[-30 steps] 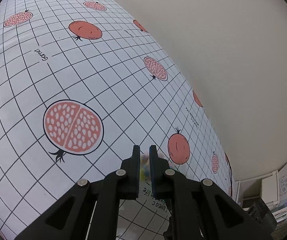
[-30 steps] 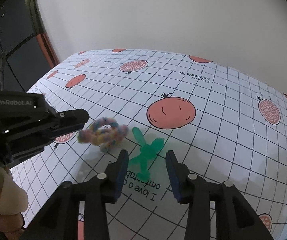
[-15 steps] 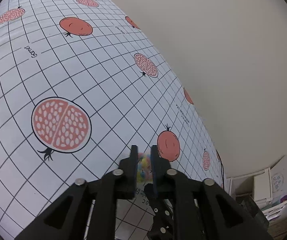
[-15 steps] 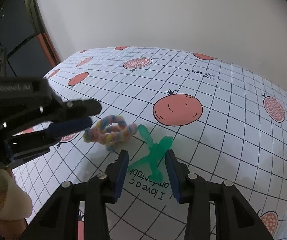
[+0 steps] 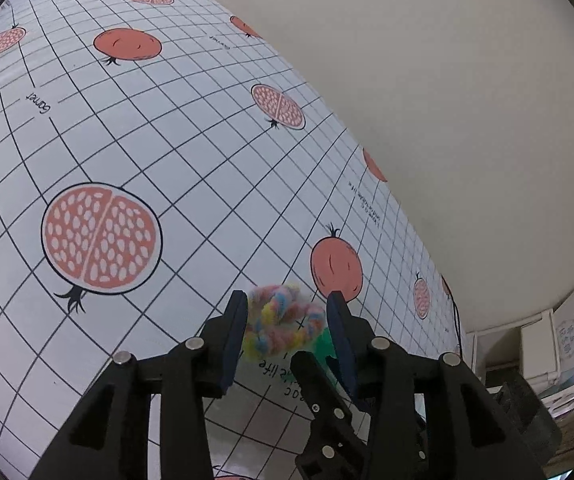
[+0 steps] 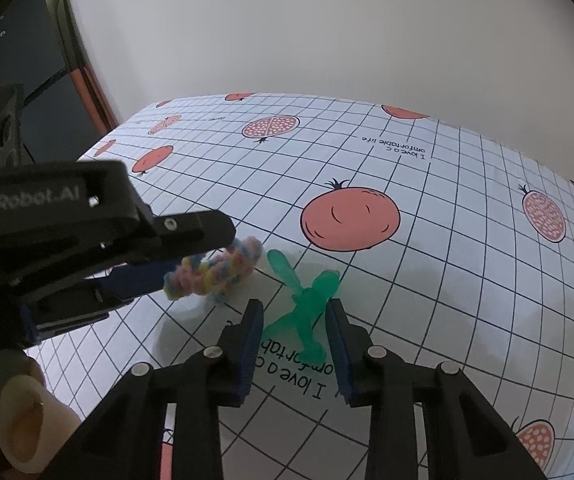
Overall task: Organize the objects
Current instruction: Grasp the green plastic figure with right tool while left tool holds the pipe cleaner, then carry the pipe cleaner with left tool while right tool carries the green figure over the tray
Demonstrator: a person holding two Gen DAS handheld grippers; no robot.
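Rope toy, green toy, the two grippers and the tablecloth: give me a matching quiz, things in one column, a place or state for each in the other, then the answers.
1. rope toy
2. green toy
3. left gripper
4. tablecloth

A. lies between the right gripper's fingers
B. has just been opening
C. pastel, at the left fingers
D. grid with pomegranates

Pairs: 1-C, 2-A, 3-B, 4-D
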